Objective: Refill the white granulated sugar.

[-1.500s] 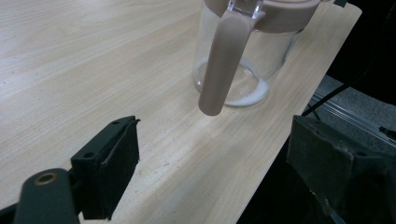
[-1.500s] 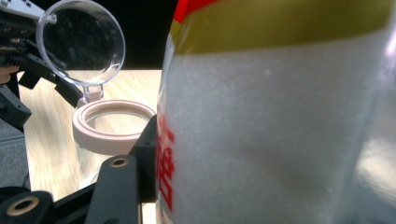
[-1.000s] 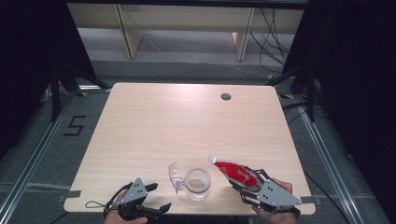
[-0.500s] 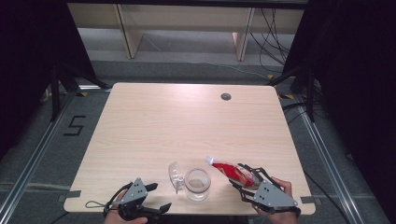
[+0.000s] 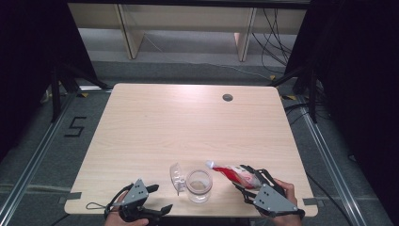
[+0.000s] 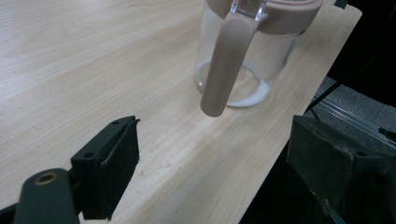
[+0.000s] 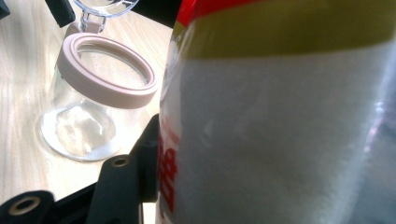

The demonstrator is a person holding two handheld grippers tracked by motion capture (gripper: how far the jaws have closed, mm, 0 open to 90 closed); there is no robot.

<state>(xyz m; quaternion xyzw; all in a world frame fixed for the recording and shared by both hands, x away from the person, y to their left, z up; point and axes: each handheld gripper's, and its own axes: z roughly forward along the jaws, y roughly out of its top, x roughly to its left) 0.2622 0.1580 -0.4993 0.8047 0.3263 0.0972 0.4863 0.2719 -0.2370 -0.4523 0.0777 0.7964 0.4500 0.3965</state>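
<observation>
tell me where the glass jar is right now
In the high view the glass jar stands near the table's front edge, between the left gripper and the red-and-white packet held by the right gripper.

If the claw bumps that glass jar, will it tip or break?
The glass jar looks breakable, being clear glass. It probably stands steady, squat with a broad base. Nearly empty, it may slide easily across the smooth table.

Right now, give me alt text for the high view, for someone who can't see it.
A person at the near edge of a light wooden table holds a red and white packet in the right tongs, its tip aimed toward an open clear glass jar. The jar's hinged lid is flipped open; the left tongs rest open nearby, holding nothing.
</observation>
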